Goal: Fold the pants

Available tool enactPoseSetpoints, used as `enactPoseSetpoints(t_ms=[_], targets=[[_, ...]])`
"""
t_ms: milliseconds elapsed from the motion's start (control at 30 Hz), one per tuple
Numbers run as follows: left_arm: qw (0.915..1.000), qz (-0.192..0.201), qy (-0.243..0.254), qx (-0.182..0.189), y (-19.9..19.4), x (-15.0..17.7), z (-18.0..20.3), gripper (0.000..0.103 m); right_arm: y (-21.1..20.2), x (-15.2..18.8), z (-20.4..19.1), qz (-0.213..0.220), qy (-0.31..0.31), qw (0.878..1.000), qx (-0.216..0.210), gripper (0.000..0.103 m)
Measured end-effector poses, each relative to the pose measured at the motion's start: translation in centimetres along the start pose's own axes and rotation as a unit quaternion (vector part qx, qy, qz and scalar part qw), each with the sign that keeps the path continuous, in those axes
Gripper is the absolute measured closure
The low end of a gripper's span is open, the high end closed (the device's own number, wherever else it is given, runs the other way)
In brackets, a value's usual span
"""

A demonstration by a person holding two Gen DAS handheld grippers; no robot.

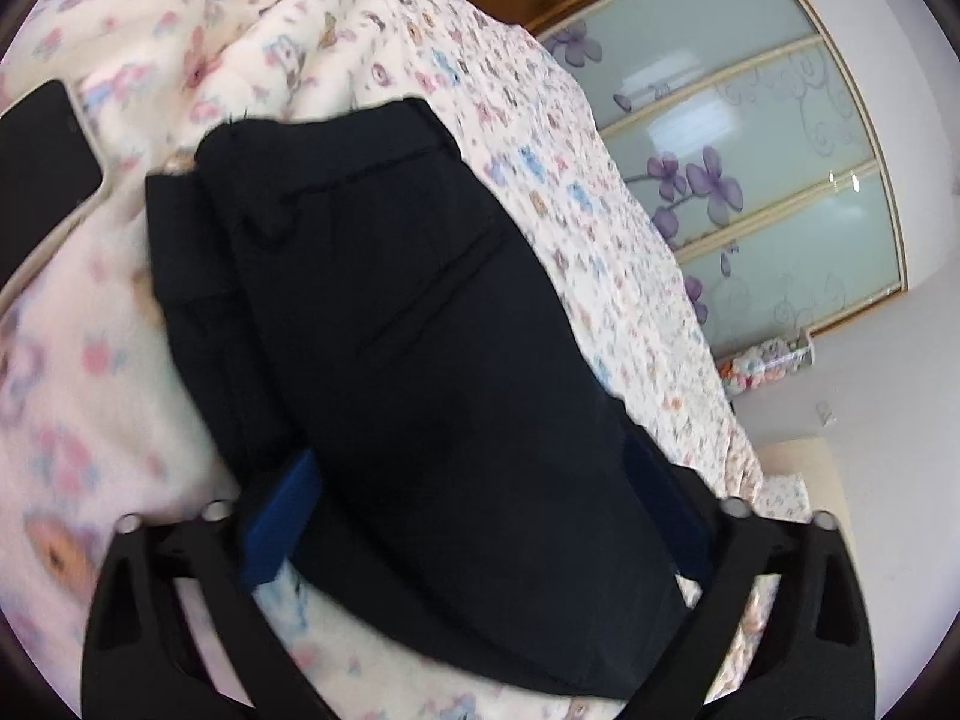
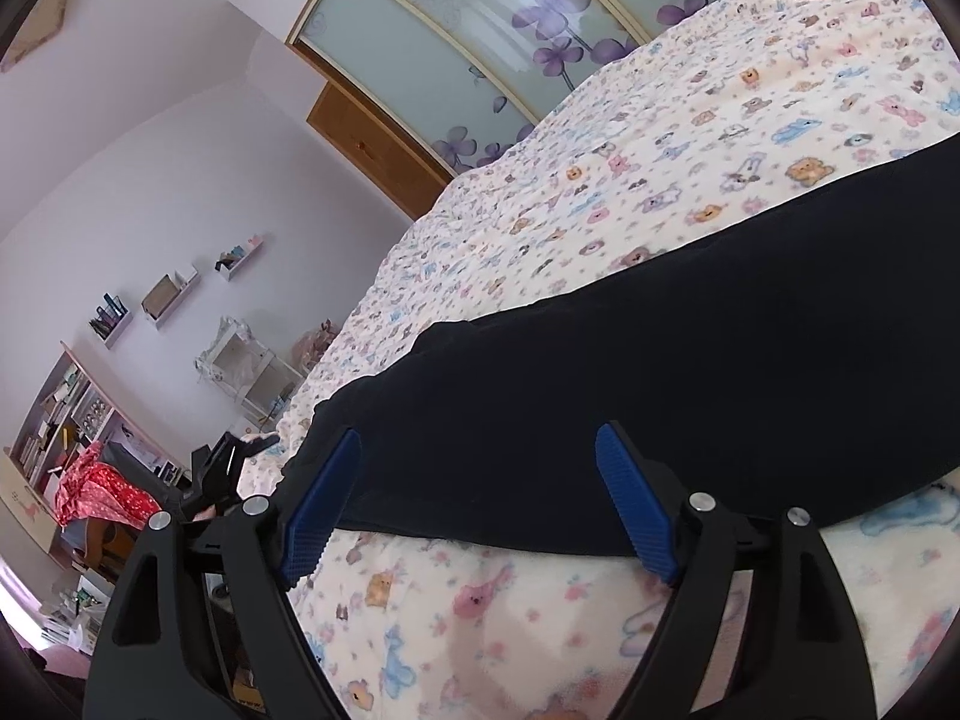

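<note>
Bed with animal-print blanket [image 2: 690, 168]; sliding wardrobe [image 1: 756, 138] with purple flowers beyond it. Dark pants [image 1: 408, 324] lie folded on the blanket, directly ahead of both grippers. Left gripper [image 1: 474, 516]: jaws wide apart, straddling the pants' near end; right gripper [image 2: 480, 498]: blue pads [image 2: 321, 504] spread, over the pants' near edge, not pressing on it.

Dark navy pants [image 1: 390, 300] lie flat on the bear-print fleece blanket [image 2: 690, 138] covering the bed, with the flower-patterned glass wardrobe doors [image 2: 480, 30] off at the far side.
</note>
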State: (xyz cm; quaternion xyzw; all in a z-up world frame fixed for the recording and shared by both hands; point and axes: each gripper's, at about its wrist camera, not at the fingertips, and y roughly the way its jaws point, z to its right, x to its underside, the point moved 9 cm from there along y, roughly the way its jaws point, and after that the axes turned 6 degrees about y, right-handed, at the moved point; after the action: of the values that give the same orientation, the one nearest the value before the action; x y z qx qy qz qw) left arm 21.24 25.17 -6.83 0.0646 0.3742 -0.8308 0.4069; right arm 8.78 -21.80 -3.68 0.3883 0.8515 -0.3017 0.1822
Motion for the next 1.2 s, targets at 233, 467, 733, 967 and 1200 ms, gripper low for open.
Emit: enactPoseSetpoints(t_ms=[233,467,733,967,1200], targets=[[0.9975,0.009,-0.054,-0.043,0.3,-1.3,-3.2,0.088,0.8,0.7,-0.6,-0.014,-0.039,0.999,0.017,0.021],[0.9917,0.072,0.039,-0.099,-3.5,0.3,-2.0,0.092,0.6,0.7,-0.5,-0.008,-0.044,0.999,0.023,0.021],[0.9548,0.108,0.147,-0.235,-3.4,1.1,-1.2,0.042,-1.0,-1.2,1.2,0.036,-0.016,0.998,0.054,0.021],[0.8942,0.242,0.276,-0.256,-9.5,5.3,7.4,0.007,-14.6,-8.5,9.1,0.232,0.075,0.952,0.186,0.021],[0.9141,0.188,0.34,-0.115,-3.8,13.4,17.2,0.002,-23.7,-8.5,20.5,0.259,0.248,0.904,0.232,0.039]])
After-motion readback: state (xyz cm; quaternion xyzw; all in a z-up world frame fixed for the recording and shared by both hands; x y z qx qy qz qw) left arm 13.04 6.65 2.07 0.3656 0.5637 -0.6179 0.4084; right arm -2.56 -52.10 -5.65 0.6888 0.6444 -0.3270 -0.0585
